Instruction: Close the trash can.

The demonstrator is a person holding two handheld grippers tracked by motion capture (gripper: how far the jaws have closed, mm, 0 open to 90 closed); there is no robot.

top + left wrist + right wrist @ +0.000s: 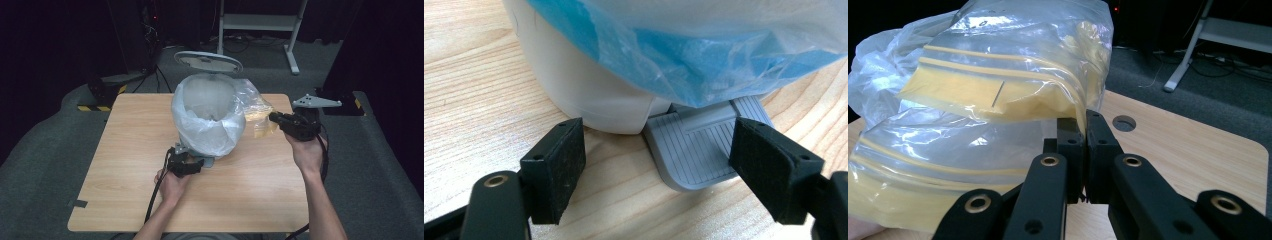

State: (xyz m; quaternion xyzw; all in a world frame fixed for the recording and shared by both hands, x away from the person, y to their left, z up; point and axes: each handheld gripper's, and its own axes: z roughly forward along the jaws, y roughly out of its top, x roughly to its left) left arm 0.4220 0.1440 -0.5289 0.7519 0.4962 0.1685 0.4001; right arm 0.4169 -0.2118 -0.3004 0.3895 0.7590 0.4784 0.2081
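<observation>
A white pedal bin (207, 115) with a pale blue-white liner bag (684, 55) stands mid-table, its round lid (208, 61) raised. My left gripper (187, 165) is low at the bin's front. In the left gripper view its jaws (661, 132) stand apart, one pad (556, 170) by the bin's base and the other (774, 170) at the right edge of the grey ribbed pedal (696, 150). To the right of the bin, my right gripper (272, 117) is shut on a clear plastic bag with yellow strips (978, 90), held above the table against the liner; the pads (1085, 122) pinch the film.
The wooden table (125, 150) has a round hole (1124, 122) near its far right corner. A white metal stand (260, 22) and cables sit on the grey floor behind. Dark equipment stands at the back left.
</observation>
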